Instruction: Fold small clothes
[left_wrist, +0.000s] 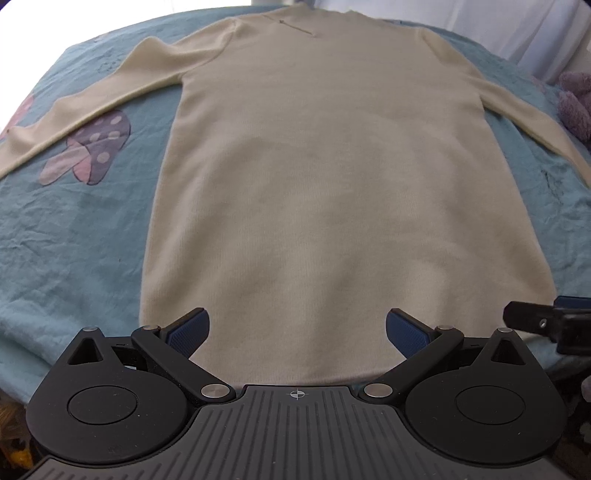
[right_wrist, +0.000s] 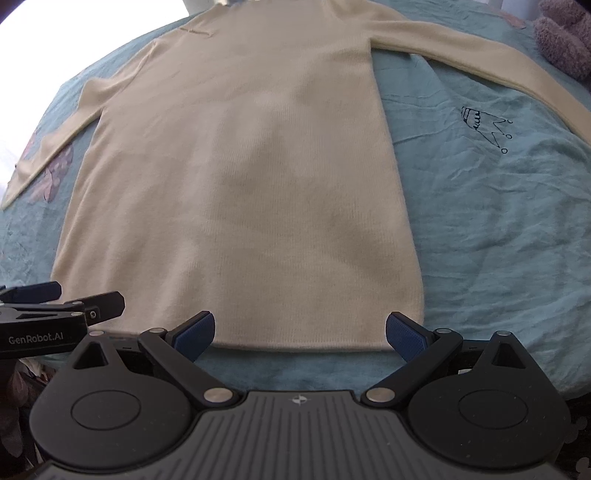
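Note:
A cream long-sleeved knit sweater (left_wrist: 303, 177) lies flat on the bed with both sleeves spread out, hem towards me; it also shows in the right wrist view (right_wrist: 240, 177). My left gripper (left_wrist: 297, 332) is open and empty, just above the hem near its left part. My right gripper (right_wrist: 300, 334) is open and empty at the hem's right part. Each gripper shows in the other's view, the right one (left_wrist: 550, 325) at the far right, the left one (right_wrist: 59, 306) at the far left.
A light blue bedsheet (left_wrist: 74, 229) with a mushroom print (left_wrist: 92, 147) and a crown drawing (right_wrist: 485, 127) covers the bed. A purple plush item (right_wrist: 565, 37) lies at the far right by the right sleeve.

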